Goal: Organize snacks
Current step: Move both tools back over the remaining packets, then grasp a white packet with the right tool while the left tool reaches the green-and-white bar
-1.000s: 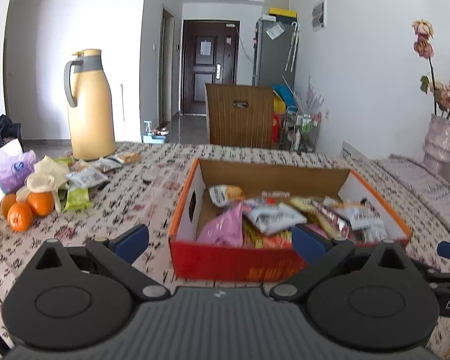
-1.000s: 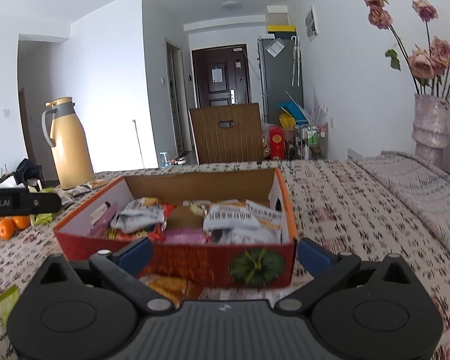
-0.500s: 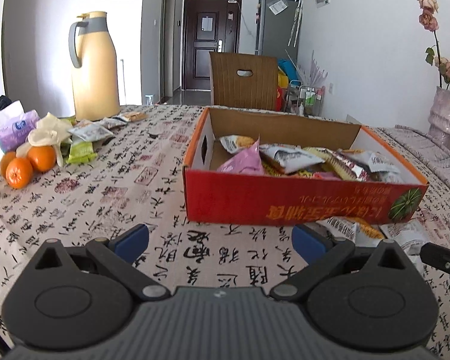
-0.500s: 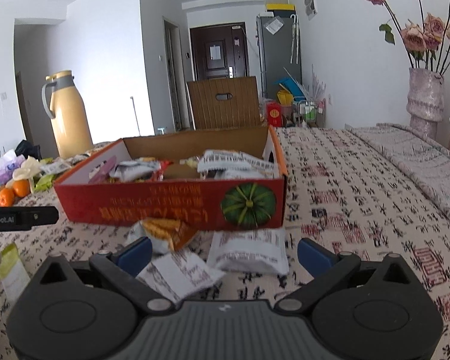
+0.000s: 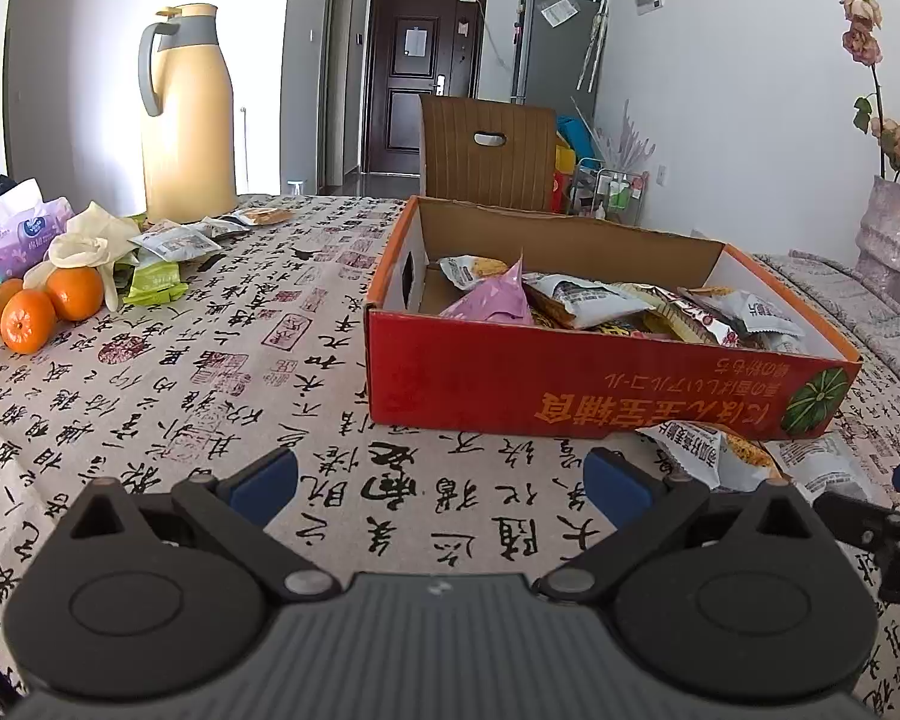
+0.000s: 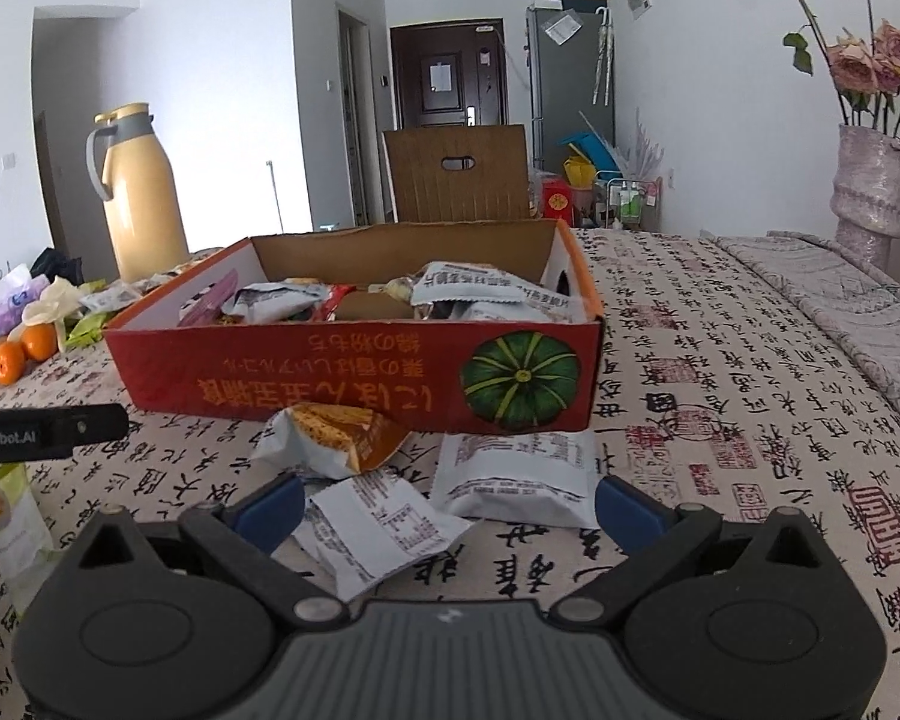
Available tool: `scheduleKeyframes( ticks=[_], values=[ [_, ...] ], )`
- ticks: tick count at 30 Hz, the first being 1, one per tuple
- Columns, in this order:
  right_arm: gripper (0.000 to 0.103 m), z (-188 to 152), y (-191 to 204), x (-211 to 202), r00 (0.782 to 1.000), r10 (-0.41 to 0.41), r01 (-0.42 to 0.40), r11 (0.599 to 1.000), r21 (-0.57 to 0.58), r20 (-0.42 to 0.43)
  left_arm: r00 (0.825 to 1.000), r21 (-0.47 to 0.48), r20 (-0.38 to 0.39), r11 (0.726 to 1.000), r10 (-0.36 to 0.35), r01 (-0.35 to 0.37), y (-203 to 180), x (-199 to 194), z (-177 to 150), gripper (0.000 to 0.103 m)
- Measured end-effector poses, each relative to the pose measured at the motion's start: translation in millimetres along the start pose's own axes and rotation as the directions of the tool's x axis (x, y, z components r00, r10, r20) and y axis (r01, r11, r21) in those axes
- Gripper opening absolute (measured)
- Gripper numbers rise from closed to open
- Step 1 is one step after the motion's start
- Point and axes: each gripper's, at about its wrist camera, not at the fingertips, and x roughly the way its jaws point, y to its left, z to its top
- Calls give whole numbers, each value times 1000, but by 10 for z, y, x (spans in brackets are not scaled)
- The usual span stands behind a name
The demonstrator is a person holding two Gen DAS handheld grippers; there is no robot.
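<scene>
Box (image 6: 354,372) on the table (image 6: 720,396) already heaped with snacks, three packets (image 6: 510,474) loose before it, more by the flask (image 5: 186,114), both claws, left (image 5: 438,480) and right (image 6: 447,510), spread and empty.

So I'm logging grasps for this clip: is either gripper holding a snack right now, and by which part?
Nothing is held. The left gripper and right gripper are both open and empty; the white packets lie loose on the tablecloth before the red box.
</scene>
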Motion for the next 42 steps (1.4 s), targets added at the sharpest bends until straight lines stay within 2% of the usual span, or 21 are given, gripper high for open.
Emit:
scheduleKeyframes(
  ticks=[9, 21, 26, 32, 33, 35, 36, 42],
  values=[
    [103, -8, 113, 180, 997, -2, -3, 999, -53, -83, 1000, -5, -6, 1000, -4, 4, 4, 5, -2, 103],
    [102, 27, 335, 415, 991, 16, -32, 992, -119, -133, 1000, -13, -16, 1000, -10, 9, 16, 19, -5, 103],
    [89, 8, 332, 418, 990, 33, -49, 992, -116, -134, 1000, -15, -21, 1000, -14, 14, 22, 30, -4, 103],
    [85, -23, 323, 377, 993, 29, -42, 992, -116, -114, 1000, -15, -23, 1000, -15, 15, 28, 35, -3, 103],
    [75, -27, 321, 360, 994, 29, -41, 992, -117, -107, 1000, -15, -24, 1000, -15, 14, 27, 36, -4, 103],
    [67, -35, 315, 330, 994, 38, -50, 992, -115, -103, 1000, -14, -26, 1000, -14, 13, 25, 36, -5, 103],
    [58, -38, 318, 315, 994, 42, -54, 992, -117, -99, 1000, -13, -26, 1000, -13, 13, 24, 33, -6, 103],
    [55, -73, 361, 224, 995, 47, -60, 988, -141, -92, 1000, -10, -29, 1000, -7, 7, 15, 39, -3, 103]
  ],
)
